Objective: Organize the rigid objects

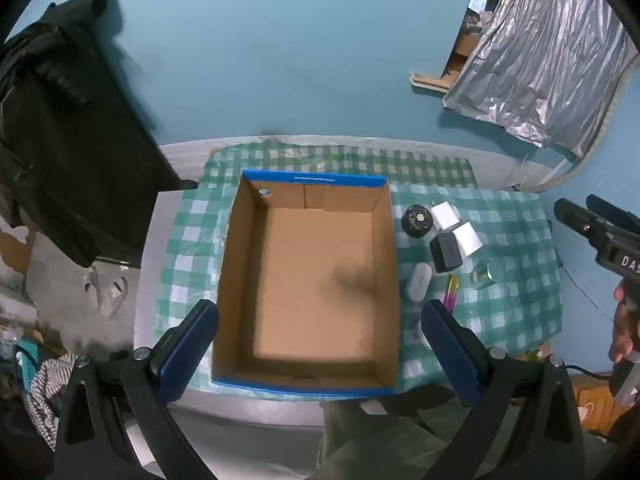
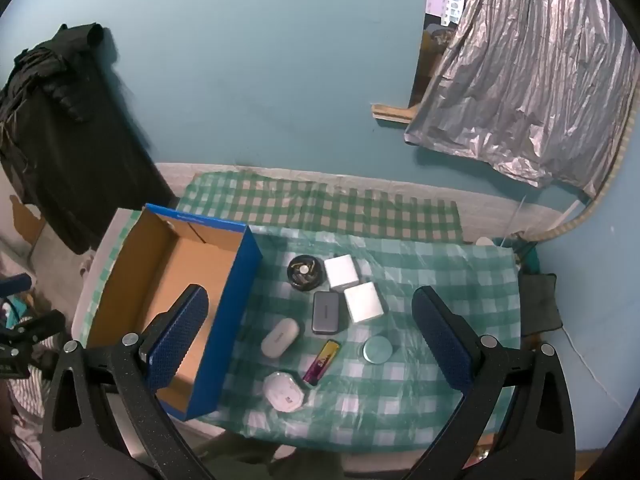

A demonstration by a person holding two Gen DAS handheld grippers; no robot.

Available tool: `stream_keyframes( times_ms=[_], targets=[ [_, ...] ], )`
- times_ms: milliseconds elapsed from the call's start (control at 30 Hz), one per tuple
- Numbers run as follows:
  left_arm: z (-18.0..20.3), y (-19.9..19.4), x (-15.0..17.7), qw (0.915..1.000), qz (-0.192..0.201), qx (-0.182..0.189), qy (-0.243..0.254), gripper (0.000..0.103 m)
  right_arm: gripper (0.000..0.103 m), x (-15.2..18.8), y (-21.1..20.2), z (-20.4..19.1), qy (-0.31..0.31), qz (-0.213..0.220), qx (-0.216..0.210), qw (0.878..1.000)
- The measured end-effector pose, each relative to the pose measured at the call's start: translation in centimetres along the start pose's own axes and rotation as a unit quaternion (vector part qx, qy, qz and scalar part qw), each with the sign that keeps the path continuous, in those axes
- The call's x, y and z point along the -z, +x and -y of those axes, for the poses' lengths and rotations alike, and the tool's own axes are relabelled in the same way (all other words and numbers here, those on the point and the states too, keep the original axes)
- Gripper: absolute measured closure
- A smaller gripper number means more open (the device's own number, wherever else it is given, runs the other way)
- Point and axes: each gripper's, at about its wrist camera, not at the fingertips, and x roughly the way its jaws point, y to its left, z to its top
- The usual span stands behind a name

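1. One blue-sided open cardboard box (image 2: 224,320) stood empty on the green-and-white checked surface (image 2: 440,280).
2. Beside it lay two white cubes (image 2: 341,273), one grey rectangular case (image 2: 326,312), one black round tin (image 2: 304,273), one white oval case (image 2: 280,337), one teal round lid (image 2: 377,350).
3. Left tongs (image 1: 320,348) and right tongs (image 2: 316,340) both released, holding nothing.

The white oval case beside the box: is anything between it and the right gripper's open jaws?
Nothing visible. The white oval case lies uncovered on the checked cloth, with the open right gripper above it, beside the cardboard box.
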Motion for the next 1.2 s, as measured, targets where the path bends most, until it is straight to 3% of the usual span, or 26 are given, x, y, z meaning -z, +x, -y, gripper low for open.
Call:
stream_keyframes(
  times_ms=[1200],
  targets=[
    [0.8,0.5,-0.5,1.0000,0.000,0.003,-0.001,0.001,0.002,-0.3,1.1,0.3,0.000,-0.013,-0.004,1.000]
  ],
)
